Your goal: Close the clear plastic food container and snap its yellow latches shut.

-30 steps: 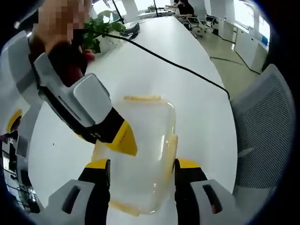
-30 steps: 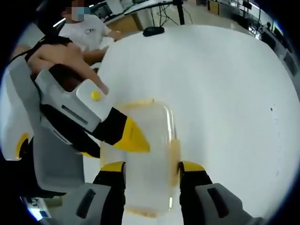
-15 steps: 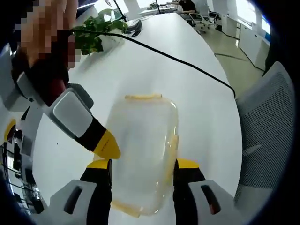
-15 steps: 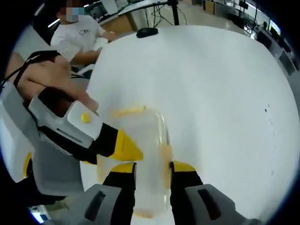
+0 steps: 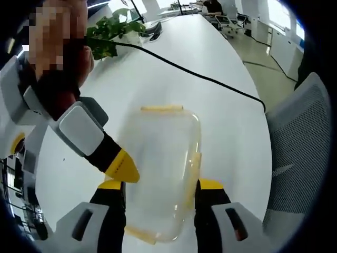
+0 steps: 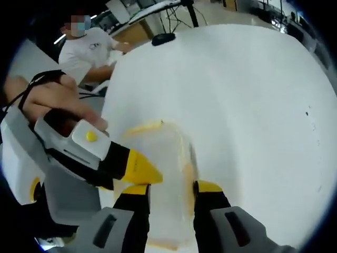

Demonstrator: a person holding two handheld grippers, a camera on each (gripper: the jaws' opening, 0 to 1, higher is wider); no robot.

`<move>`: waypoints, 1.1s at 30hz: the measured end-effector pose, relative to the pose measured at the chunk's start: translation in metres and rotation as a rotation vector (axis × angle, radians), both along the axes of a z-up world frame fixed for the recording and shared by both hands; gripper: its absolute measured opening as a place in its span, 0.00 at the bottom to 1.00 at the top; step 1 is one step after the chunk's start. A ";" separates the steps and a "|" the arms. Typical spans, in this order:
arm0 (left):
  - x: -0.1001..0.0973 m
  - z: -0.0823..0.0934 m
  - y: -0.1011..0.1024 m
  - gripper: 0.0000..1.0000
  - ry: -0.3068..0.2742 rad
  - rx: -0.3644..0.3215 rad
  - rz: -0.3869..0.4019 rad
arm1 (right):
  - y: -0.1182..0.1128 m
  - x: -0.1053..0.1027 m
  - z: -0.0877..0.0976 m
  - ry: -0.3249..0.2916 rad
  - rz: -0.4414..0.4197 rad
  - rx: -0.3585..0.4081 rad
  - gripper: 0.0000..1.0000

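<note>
In the left gripper view, the left tool has its black, yellow-tipped jaws standing apart on either side of the clear, rounded-rectangular plastic food container; they straddle its near half, and whether the pads press its walls or merely bracket it is not clear. The right tool comes in from the left of this view, its yellow tip at the container's left edge.

In the right gripper view, the right tool likewise has its jaws parted around the container, close to its sides, with contact again uncertain. The left tool reaches in from the left, its yellow tip against the container's left rim.

The container lies flat on the white worktop, lid apparently seated. A yellow latch shows along the far end, another yellow latch along the right side, and a third yellow latch at the near end. Whether any is snapped cannot be told.

The step in hand appears to be pressing the left-side latch. Doing it well probably means one tool steadying the box so it does not skid on the smooth worktop, while the other tip pushes squarely on the flap toward the wall. A glancing push could tilt the light box.

A black cable and a green potted plant sit well apart, beyond it.
</note>
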State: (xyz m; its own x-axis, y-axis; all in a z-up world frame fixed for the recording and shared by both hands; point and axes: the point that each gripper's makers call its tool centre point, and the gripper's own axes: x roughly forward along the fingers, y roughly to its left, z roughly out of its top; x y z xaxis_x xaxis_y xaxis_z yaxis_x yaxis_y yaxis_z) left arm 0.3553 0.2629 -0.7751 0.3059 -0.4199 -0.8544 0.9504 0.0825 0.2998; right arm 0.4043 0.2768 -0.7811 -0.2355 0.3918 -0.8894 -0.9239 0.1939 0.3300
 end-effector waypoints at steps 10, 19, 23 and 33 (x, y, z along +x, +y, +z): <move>-0.001 0.000 -0.002 0.51 -0.006 0.023 0.014 | 0.003 0.005 0.001 -0.057 0.012 -0.021 0.31; 0.000 -0.001 -0.002 0.52 -0.017 0.022 0.031 | 0.003 0.004 0.003 -0.063 0.013 -0.019 0.31; 0.001 -0.001 -0.002 0.52 -0.024 0.024 0.035 | 0.003 0.004 0.004 -0.067 0.021 -0.019 0.31; 0.001 0.000 -0.001 0.52 -0.024 0.021 0.013 | 0.003 0.003 0.008 -0.119 0.015 -0.070 0.31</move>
State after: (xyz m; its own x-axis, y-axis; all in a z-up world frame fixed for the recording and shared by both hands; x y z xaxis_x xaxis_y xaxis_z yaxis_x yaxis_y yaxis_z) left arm 0.3566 0.2616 -0.7756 0.3319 -0.3977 -0.8554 0.9418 0.0886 0.3242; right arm 0.4070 0.2795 -0.7735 -0.1321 0.3248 -0.9365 -0.9585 0.1988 0.2042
